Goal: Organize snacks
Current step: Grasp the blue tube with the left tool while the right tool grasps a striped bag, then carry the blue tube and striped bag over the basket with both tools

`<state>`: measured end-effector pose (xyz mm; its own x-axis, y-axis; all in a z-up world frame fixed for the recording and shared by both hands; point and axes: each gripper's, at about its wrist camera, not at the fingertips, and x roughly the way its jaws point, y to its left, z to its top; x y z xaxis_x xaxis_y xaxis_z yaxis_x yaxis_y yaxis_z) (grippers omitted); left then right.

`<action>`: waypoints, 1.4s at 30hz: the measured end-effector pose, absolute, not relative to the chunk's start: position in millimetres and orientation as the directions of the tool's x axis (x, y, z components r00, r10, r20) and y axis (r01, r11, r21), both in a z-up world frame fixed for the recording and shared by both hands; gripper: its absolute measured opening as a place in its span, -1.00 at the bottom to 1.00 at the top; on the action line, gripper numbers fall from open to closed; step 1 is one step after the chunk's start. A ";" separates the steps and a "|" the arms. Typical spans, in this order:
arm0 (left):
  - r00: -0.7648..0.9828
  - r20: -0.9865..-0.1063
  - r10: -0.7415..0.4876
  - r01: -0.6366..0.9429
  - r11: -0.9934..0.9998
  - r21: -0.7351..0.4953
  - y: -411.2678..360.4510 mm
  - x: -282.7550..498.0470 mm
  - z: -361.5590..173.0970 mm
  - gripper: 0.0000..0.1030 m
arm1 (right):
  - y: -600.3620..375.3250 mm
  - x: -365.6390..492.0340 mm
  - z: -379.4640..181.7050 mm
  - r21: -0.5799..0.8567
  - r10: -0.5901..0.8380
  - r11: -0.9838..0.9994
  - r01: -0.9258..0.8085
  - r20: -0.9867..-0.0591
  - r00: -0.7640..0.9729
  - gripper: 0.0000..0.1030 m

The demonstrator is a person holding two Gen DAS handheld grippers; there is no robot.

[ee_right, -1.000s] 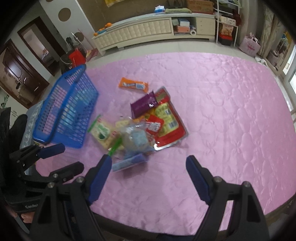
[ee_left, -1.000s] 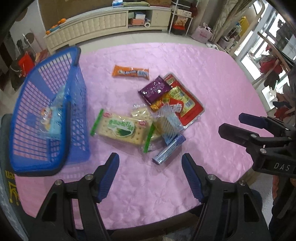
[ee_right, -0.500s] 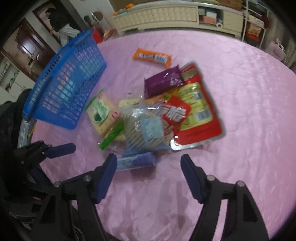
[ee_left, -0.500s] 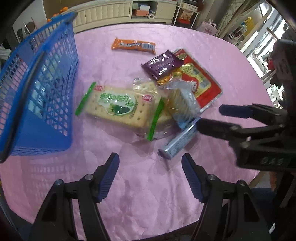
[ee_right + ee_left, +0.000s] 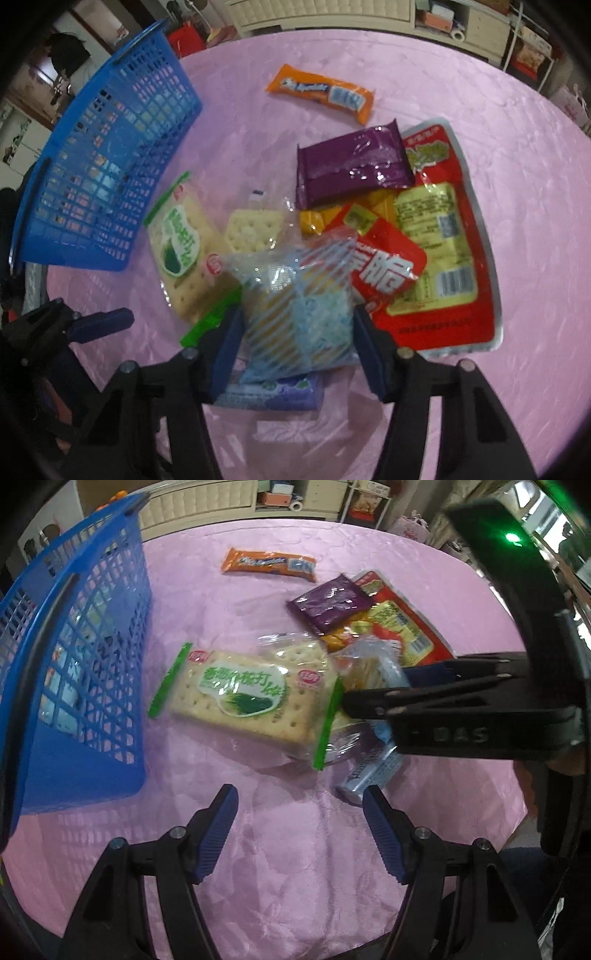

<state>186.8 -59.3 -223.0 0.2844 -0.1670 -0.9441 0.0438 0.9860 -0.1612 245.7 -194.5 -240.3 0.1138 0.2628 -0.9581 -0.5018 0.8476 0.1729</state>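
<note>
At nine o'clock on the pink quilted counter [image 5: 480, 92] stands the blue mesh basket [image 5: 107, 177], with pale blue packets showing through its wall. The left gripper [image 5: 299, 812] hovers low over bare cloth at six o'clock in its own view, fingers [image 5: 218, 830] spread and holding nothing; just ahead of it lies the green-edged soda cracker pack [image 5: 243, 698].

Toward the centre sits the snack pile. In the right wrist view a clear cracker bag [image 5: 251, 229] lies at the pile's middle, and below it the blue-striped clear packet [image 5: 299, 317] sits between the spread fingers [image 5: 369, 354] of the right gripper [image 5: 295, 332] — each pad is close beside the packet's edge, but whether they press it cannot be told. Under that packet, at six o'clock, a silvery blue-purple bar [image 5: 273, 395] pokes out.

At twelve o'clock lies the orange wafer bar [image 5: 321, 92], apart from the pile. Below it the purple packet [image 5: 351, 166] overlaps a yellow packet [image 5: 317, 218] and the large red-and-yellow pouch [image 5: 443, 236] at three o'clock, with a small red packet [image 5: 384, 258] lying on top of that pouch.
</note>
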 end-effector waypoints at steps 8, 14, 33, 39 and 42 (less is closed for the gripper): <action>0.289 -0.943 -0.163 0.096 0.985 -0.140 -68.3 193.6 -217.4 0.32 | -210.7 237.2 -226.4 0.143 0.255 0.851 -0.505 -0.954 0.158 0.11; 0.295 -0.942 -0.163 0.159 0.980 -0.120 -79.7 202.0 -207.4 0.32 | -250.7 229.8 -197.3 0.143 0.257 0.880 -0.452 -0.945 0.203 0.11; 0.197 -0.972 -0.130 0.381 0.923 -0.046 -140.1 222.7 -240.9 -0.39 | -320.0 203.1 -204.0 0.181 0.257 0.926 -0.331 -0.945 0.202 0.11; 0.181 -0.972 -0.151 0.375 0.924 -0.074 -148.1 218.5 -243.8 -0.56 | -315.1 199.7 -205.2 0.184 0.260 0.924 -0.335 -0.945 0.200 0.11; 0.192 -0.968 -0.161 0.369 0.926 -0.081 -146.3 208.6 -236.4 -0.62 | -309.3 197.1 -204.3 0.179 0.257 0.924 -0.336 -0.945 0.202 0.12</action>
<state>208.6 -146.3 -236.4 0.1920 -0.1612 -0.9681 0.3692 0.9258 -0.0810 197.1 -309.3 -204.3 0.2016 0.2567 -0.9452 -0.3365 0.9245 0.1793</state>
